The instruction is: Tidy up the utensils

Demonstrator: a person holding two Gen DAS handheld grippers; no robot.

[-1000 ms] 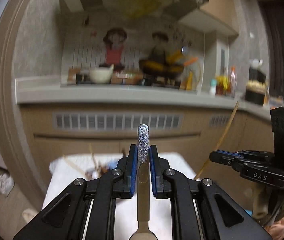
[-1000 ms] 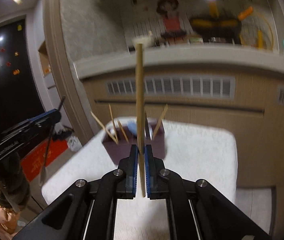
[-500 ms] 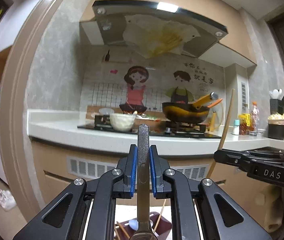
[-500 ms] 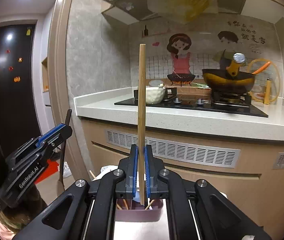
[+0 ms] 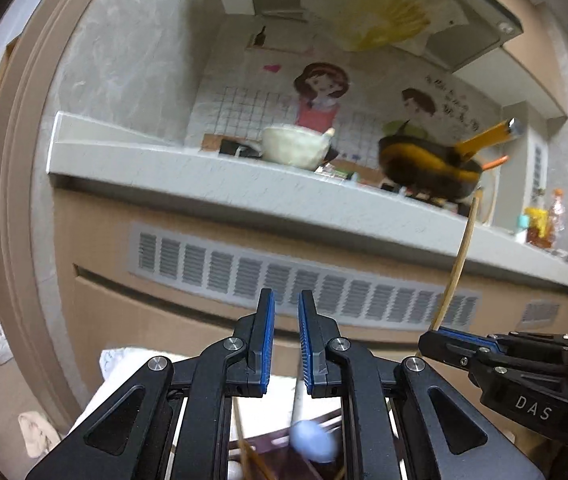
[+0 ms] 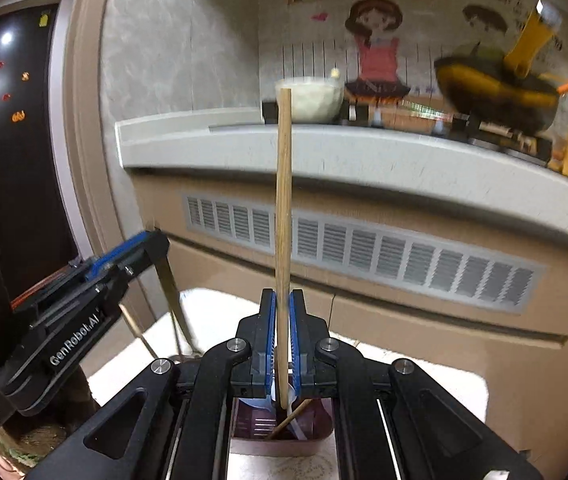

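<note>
- The left gripper (image 5: 284,320) is seen with its blue-padded jaws parted by a narrow gap, and nothing is held between them.
- Below that gap, a metal handle (image 5: 298,398) is seen standing down into the dark purple holder (image 5: 284,454), apart from the pads.
- A pale blue rounded spoon end (image 5: 311,445) and thin wooden sticks (image 5: 253,458) are seen in the same holder, blurred.
- The right gripper (image 6: 279,320) is closed on a wooden chopstick (image 6: 282,216), which is held upright, its top raised well above the jaws and its lower end reaching down towards the holder (image 6: 284,426).
- In the right wrist view, the holder is found on a white cloth-covered worktop (image 6: 444,384), directly under the right gripper; another stick and a pale utensil are seen leaning inside it.
- In that view the left gripper is seen at the left, with the metal handle hanging just beneath its tip.
- In the left wrist view the right gripper is seen at the right edge, with the chopstick rising from it.
- A kitchen counter (image 5: 243,184) with a white bowl (image 5: 294,146) and a wok (image 5: 430,168) is seen behind.
</note>
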